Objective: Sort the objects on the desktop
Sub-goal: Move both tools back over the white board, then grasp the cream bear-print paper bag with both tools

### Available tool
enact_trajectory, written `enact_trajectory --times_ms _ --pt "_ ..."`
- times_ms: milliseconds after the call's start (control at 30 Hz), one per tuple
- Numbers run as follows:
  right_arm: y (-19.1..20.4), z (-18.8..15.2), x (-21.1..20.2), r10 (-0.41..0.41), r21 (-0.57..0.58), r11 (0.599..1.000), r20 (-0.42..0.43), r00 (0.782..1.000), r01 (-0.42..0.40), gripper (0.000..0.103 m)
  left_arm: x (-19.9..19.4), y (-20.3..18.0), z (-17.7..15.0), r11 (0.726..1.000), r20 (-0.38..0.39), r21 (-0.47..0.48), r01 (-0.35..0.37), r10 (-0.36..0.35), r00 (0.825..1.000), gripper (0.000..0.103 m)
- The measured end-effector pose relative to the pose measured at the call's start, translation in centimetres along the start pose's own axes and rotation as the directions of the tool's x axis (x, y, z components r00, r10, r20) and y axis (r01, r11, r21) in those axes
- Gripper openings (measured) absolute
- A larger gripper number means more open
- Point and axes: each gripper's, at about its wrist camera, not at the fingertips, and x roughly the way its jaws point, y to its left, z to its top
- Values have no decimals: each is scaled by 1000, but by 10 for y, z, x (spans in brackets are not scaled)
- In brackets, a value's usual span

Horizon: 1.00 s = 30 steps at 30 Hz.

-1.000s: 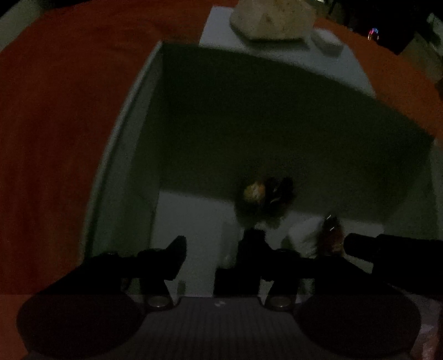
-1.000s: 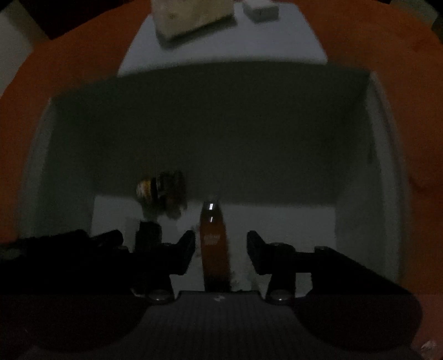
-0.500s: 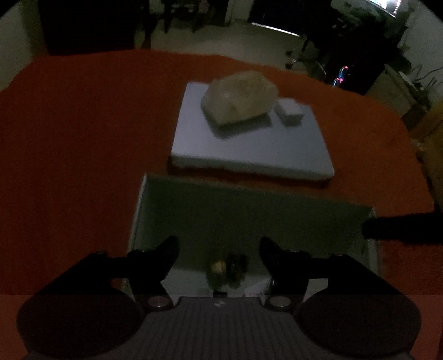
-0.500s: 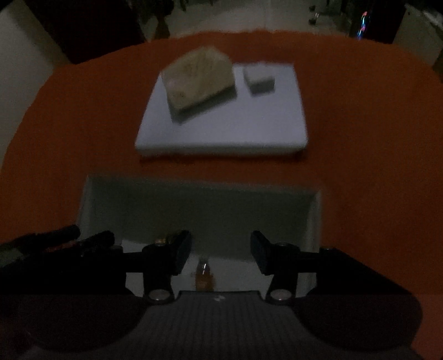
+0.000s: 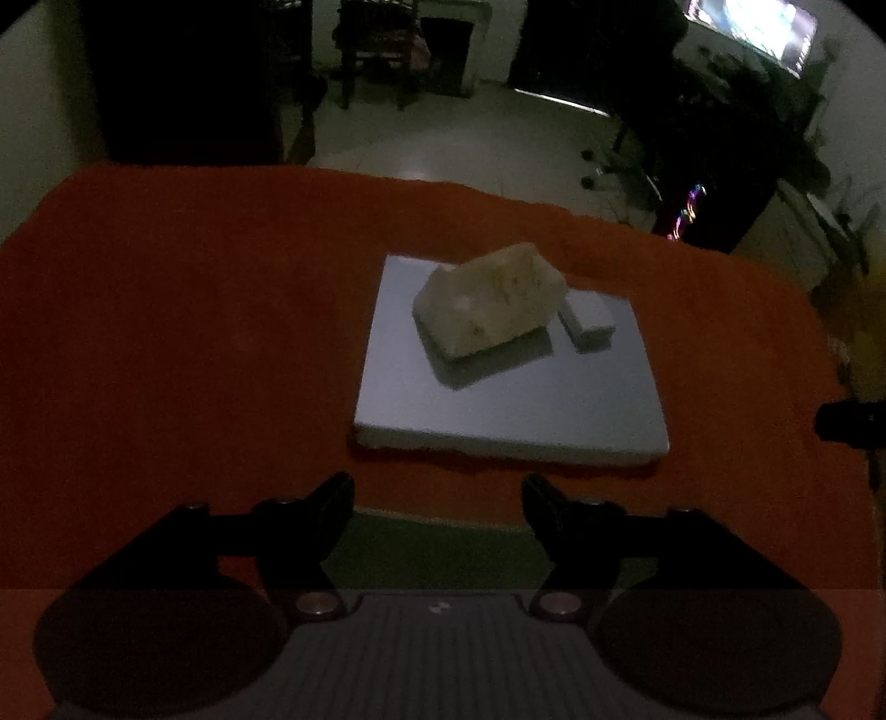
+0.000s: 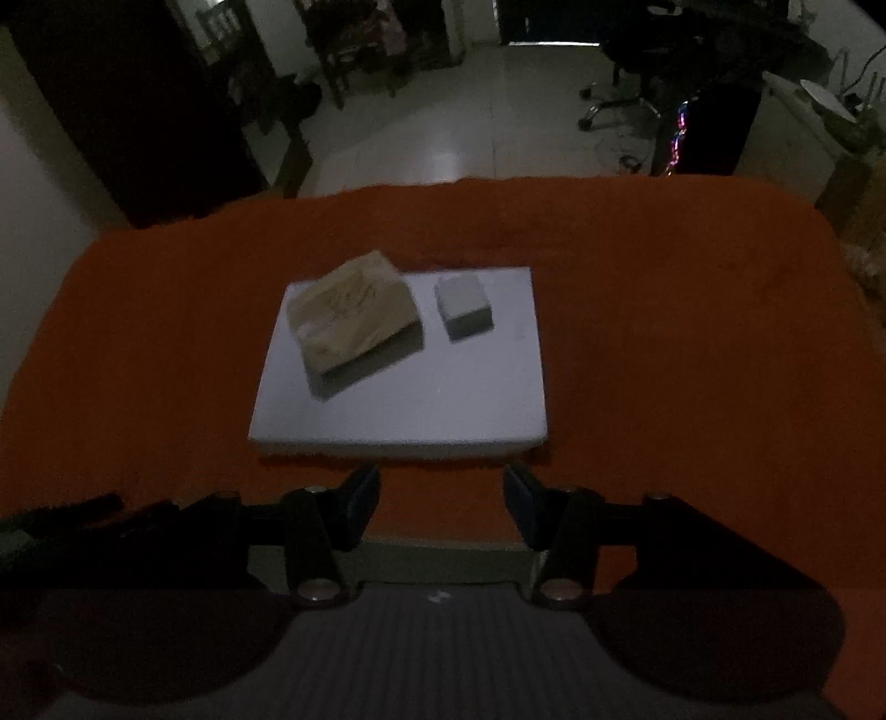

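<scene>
Box (image 5: 437,545) edge low between both grippers, flat board (image 5: 515,404) beyond it on an orange cloth (image 5: 183,343).

Only the far wall of the grey box shows, just past the fingertips in each wrist view; its inside is hidden. Left gripper (image 5: 437,493) has its fingers spread wide with nothing between them, and right gripper (image 6: 441,484) is likewise spread and empty. Pale board lies flat on the cloth, near the box but apart from it. On the board rest a crumpled tan packet (image 6: 354,310) and, just beside it, a small grey block (image 6: 464,306). Room behind is dim, with a chair (image 5: 382,44) across the floor.
</scene>
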Motion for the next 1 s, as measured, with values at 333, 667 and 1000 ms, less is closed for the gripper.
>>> enact_trajectory --times_ms 333,667,1000 --pt "-2 27 59 57 -14 998 0 998 -57 54 53 3 34 993 36 -116 -6 10 999 69" --pt "23 77 138 78 -105 992 19 997 -76 54 133 18 65 955 53 -295 11 5 999 69" --pt "35 111 229 87 -245 965 -50 995 -97 54 191 3 77 917 77 -387 -92 132 988 69"
